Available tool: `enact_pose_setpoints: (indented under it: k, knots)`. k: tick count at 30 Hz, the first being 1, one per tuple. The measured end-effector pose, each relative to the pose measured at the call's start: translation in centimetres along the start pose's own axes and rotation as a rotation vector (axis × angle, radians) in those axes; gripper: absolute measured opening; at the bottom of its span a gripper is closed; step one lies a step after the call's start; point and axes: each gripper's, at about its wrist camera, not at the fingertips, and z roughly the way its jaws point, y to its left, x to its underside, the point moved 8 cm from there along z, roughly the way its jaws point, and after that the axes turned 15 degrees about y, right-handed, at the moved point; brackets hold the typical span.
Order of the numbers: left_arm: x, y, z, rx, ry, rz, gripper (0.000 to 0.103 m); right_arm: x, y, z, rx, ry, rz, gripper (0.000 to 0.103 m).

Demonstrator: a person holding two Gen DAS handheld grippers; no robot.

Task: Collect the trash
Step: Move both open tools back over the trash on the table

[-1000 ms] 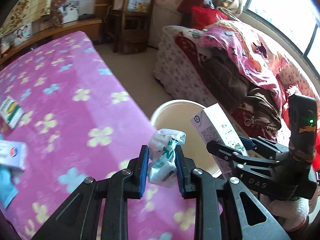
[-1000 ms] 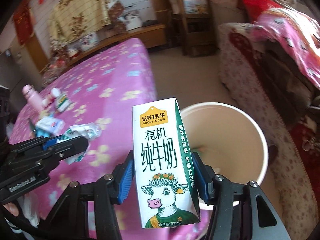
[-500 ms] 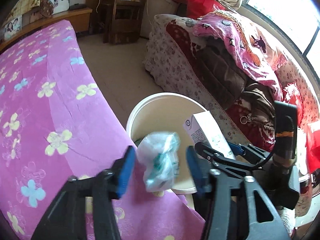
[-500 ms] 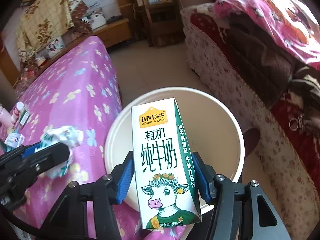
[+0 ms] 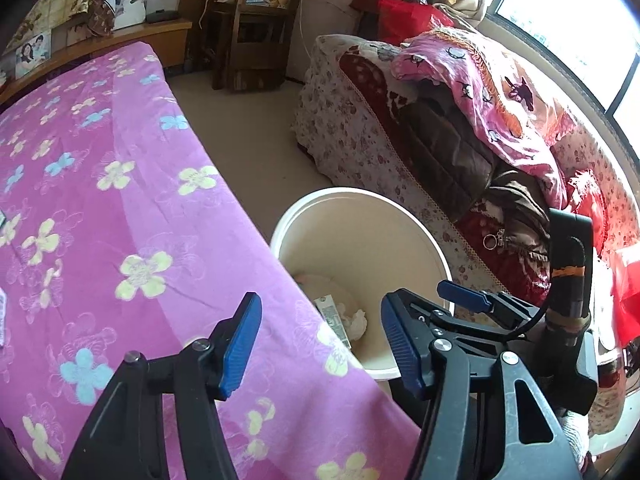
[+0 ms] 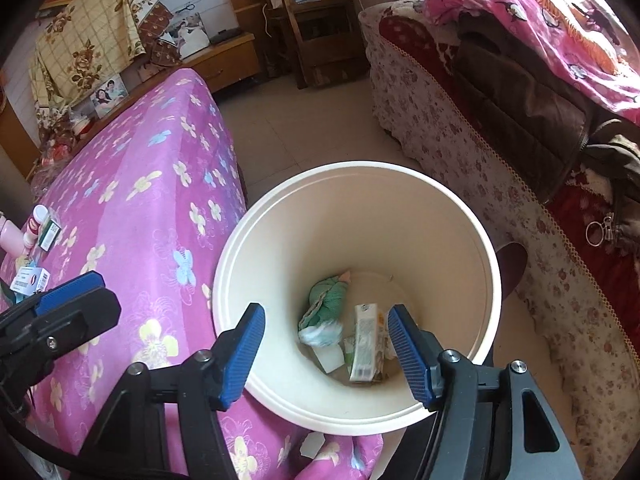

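Below my left gripper (image 5: 320,340), jaws just spread wide and empty, the bucket (image 5: 432,248) sits at 1 o'clock by the bed (image 5: 100,200). Through the right view, my right gripper (image 6: 326,354) has just opened too, nothing between; the milk carton (image 6: 366,342) and crumpled wrapper (image 6: 326,306) lie inside. Retreating carelessly, I might clip the rim and tip it.

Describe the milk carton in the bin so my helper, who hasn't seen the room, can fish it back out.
Beside the pink flowered bedspread stands a round cream plastic bucket. At its bottom, right of a crumpled green and white wrapper, lies the white and green milk carton, the only long, box-shaped item there.
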Motion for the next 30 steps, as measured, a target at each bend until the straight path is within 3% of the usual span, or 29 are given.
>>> enact_pose_setpoints:
  k: [10, 20, 30]
  knots:
    - [2.0, 3.7, -3.4, -0.081, -0.062, -0.045, 0.063, 0.7, 3.6, -1.6, -0.007, -0.024, -0.056, 0.068]
    - [5.1, 7.4, -7.3, -0.095, -0.107, -0.09, 0.065, 1.6, 10.1, -3.8, -0.05, -0.052, -0.157, 0.068]
    - [9.7, 13.6, -12.2, -0.221, -0.161, -0.157, 0.066, 2.6, 17.5, -4.7, -0.068, -0.065, -0.291, 0.068]
